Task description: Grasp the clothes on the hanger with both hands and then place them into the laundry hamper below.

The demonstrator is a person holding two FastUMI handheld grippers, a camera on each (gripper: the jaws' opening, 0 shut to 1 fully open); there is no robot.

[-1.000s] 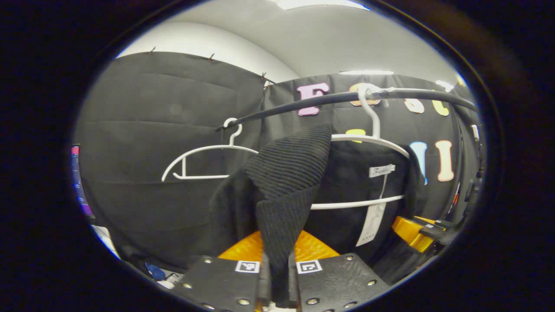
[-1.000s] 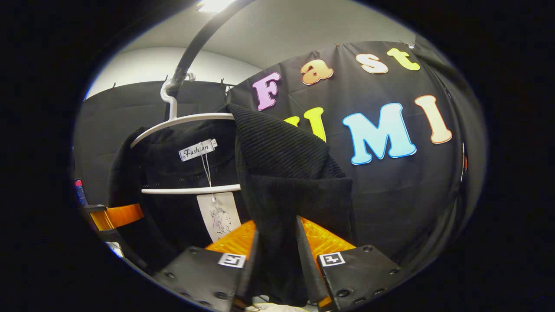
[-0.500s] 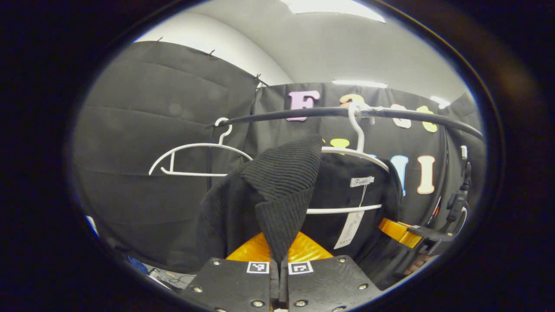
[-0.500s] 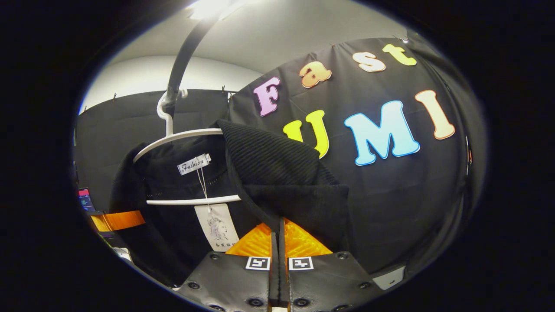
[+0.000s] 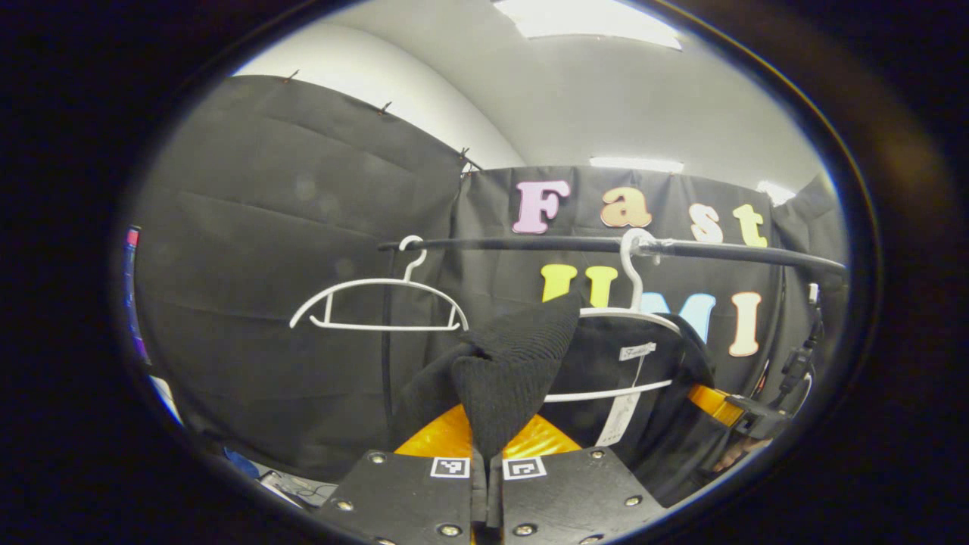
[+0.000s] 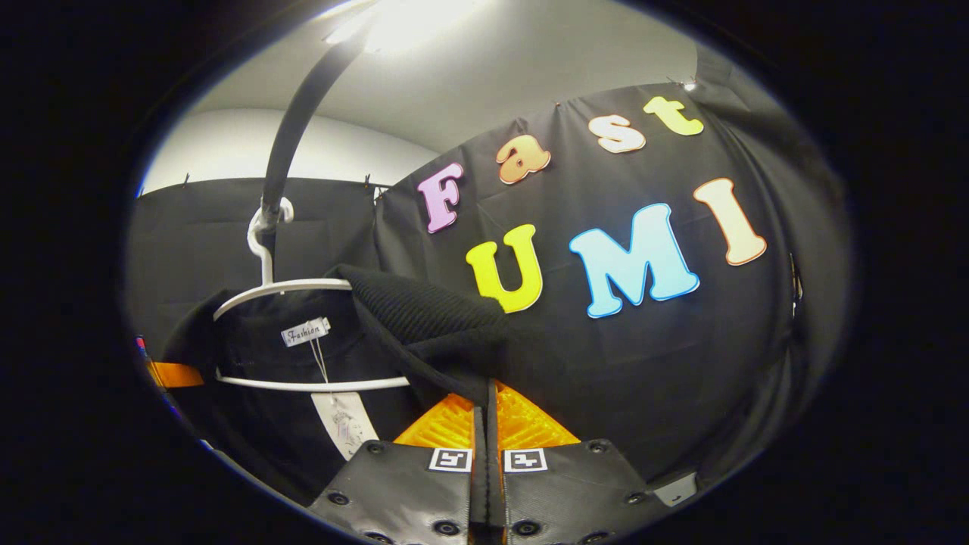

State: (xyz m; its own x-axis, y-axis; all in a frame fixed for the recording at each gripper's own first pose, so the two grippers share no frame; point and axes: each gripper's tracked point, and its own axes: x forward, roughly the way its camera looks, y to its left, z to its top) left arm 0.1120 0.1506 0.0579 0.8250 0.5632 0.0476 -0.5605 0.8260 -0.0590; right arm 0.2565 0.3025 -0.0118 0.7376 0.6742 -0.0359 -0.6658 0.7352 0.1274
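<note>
- The black rail [image 5: 530, 244] ran across the booth, and everything else is placed from it.
- The black knitted garment [image 5: 522, 356] hung below the rail on a white hanger [image 5: 632, 265], its shoulders draped over the hanger's arms and a paper tag [image 5: 622, 416] dangling at its neck.
- A second, bare hanger [image 5: 378, 303] hooked on the rail farther along, apart from the garment.
- The left gripper [image 5: 486, 454] sat below the rail, its fingers pressed together on a fold of the garment's one shoulder.
- The right gripper [image 6: 486, 446] was also below the rail, at the garment's other shoulder [image 6: 424, 318], fingers likewise pinching a fold of knit.
- In the left gripper view the right gripper's body [image 5: 727, 409] showed at the garment's far side, though that edge was too dim to make out its fingers there.
- Step in hand, as I judged it: both grasps were made and the garment was about to come off the hanger.
- The next move called for drawing both shoulders clear of the hanger's arms together, then lowering the garment to the hamper beneath the rail; uneven pulling could snag the knit or swing the hanger off.
</note>
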